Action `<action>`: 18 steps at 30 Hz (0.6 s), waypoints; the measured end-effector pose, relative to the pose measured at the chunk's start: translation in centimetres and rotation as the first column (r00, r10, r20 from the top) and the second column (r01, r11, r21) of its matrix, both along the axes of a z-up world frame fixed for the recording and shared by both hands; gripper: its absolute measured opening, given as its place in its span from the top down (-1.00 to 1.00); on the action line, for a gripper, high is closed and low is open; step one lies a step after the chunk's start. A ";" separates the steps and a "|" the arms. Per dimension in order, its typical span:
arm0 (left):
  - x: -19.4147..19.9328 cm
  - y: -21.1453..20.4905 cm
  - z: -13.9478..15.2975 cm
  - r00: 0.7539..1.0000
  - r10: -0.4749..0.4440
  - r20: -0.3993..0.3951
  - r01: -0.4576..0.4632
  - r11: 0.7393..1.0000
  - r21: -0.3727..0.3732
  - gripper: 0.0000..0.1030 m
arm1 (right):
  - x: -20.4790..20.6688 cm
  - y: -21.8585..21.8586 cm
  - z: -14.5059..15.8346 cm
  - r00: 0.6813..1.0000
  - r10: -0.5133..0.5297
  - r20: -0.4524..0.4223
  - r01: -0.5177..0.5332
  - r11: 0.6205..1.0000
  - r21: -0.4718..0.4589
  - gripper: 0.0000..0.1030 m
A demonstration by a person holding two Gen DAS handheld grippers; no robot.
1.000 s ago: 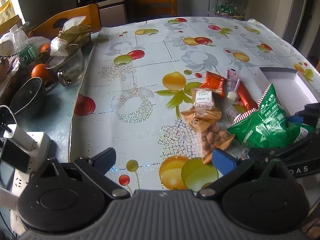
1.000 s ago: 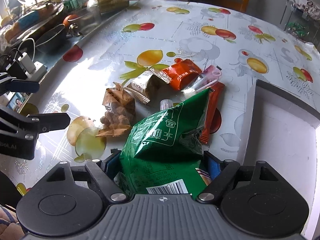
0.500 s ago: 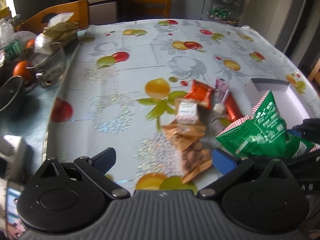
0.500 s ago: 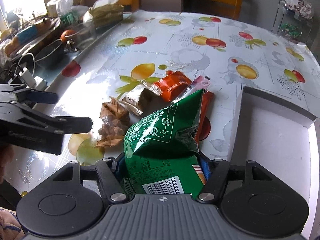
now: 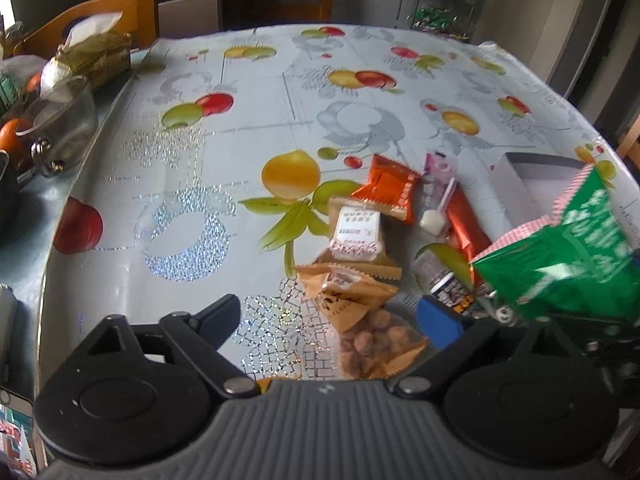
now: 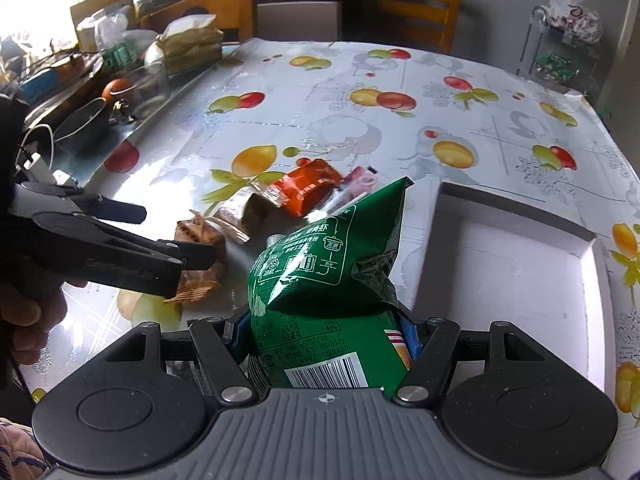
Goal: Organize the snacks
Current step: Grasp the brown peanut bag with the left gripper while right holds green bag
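Observation:
My right gripper [image 6: 326, 334] is shut on a green snack bag [image 6: 328, 264] and holds it lifted above the table, just left of a white box [image 6: 516, 264]. The bag also shows in the left wrist view [image 5: 568, 260]. My left gripper [image 5: 330, 312] is open and empty, low over a bag of brown nuts [image 5: 372, 336]; it also shows in the right wrist view [image 6: 160, 236]. Near it lie a tan packet [image 5: 356, 228], an orange packet [image 5: 388, 186], a red stick pack [image 5: 464, 216], a pink lollipop packet [image 5: 436, 184] and a small can [image 5: 444, 280].
A fruit-print cloth covers the table [image 5: 240, 120]. Along its left edge stand a glass bowl [image 5: 60, 128], a dark pan [image 6: 80, 124], oranges [image 5: 12, 136], a tissue pack [image 5: 96, 56] and a power strip. Wooden chairs [image 6: 412, 4] stand behind.
My right gripper has lifted the green bag higher and moved it toward the white box. My left gripper has moved forward over the nut bag.

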State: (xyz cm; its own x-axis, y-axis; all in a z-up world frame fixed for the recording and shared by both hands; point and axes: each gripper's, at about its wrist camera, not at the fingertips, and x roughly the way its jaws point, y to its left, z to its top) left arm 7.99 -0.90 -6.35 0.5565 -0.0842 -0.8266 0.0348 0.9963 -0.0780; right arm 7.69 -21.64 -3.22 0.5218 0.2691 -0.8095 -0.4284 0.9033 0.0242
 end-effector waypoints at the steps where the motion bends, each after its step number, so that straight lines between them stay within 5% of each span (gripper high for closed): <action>1: 0.1 0.0 -0.2 1.000 0.001 -0.004 -0.001 1.000 0.004 -0.78 | 0.0 -0.2 0.1 1.000 -0.003 0.002 0.003 1.000 0.001 -0.30; 14: 0.4 -1.5 -1.7 0.999 -0.051 -0.011 0.052 0.999 0.005 -0.43 | -0.3 -1.7 0.5 1.000 -0.024 0.016 0.024 1.000 0.007 -0.30; 18: 0.4 -1.7 -2.3 0.997 -0.077 -0.022 0.077 0.997 -0.011 -0.05 | -0.3 -2.0 0.7 0.999 -0.030 0.019 0.029 1.000 0.011 -0.30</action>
